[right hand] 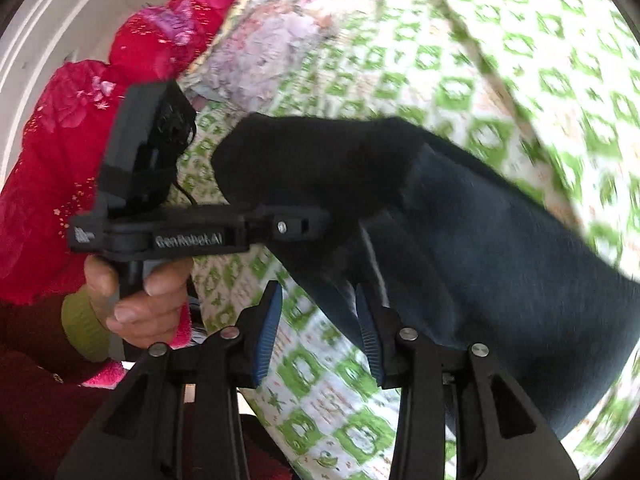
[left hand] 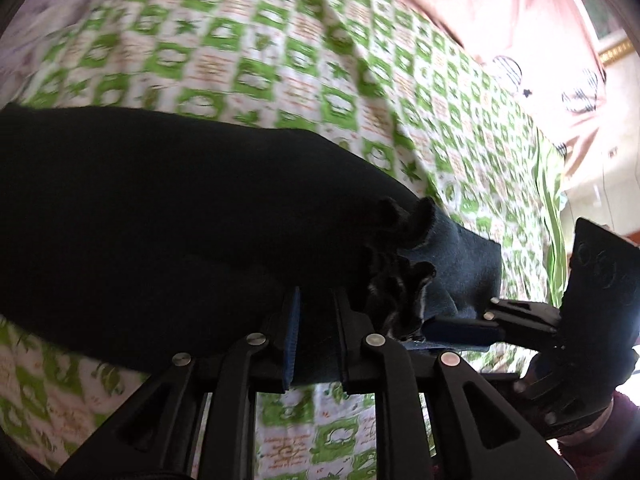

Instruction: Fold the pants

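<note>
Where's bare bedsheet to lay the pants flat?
Bare green-checked sheet stretches beyond the dark pants, up to the pink fabric and floral quilt. A smaller patch lies under the right gripper. It is crowded where the left gripper meets it at the pants' end.

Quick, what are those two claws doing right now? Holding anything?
Left gripper: nearly closed, pants cloth between its pads; whether it grips cannot be told.
Right gripper: open, holding nothing; the pants lie against one finger.
</note>
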`<state>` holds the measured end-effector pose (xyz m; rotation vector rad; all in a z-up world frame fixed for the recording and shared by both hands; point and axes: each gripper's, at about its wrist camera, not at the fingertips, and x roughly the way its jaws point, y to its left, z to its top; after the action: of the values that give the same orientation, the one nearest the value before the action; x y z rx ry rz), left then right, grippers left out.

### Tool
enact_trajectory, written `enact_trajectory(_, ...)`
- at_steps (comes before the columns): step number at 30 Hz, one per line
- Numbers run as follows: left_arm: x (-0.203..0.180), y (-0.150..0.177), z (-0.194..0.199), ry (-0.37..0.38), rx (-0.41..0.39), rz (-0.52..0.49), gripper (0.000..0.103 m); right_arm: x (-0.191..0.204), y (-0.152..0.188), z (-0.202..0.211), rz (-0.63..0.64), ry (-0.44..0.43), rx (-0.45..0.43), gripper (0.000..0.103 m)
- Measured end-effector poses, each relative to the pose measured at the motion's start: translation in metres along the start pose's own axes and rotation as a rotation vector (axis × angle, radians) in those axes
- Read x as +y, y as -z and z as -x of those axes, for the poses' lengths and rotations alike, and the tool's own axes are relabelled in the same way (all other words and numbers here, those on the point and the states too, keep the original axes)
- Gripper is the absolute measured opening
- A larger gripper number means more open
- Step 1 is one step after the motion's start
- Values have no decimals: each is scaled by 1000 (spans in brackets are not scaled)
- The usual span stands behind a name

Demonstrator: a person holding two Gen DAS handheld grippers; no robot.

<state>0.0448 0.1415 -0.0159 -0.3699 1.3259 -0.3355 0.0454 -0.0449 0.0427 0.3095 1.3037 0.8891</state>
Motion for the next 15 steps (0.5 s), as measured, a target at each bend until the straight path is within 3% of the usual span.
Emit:
enact_trajectory(7,39,11,37,-31,-81,137,23,15,-44,-7,38,-13,-17,40)
enact_trajectory(15,88,29,76,-76,-156,301,26,30,-77,-37,95,-16,30,40)
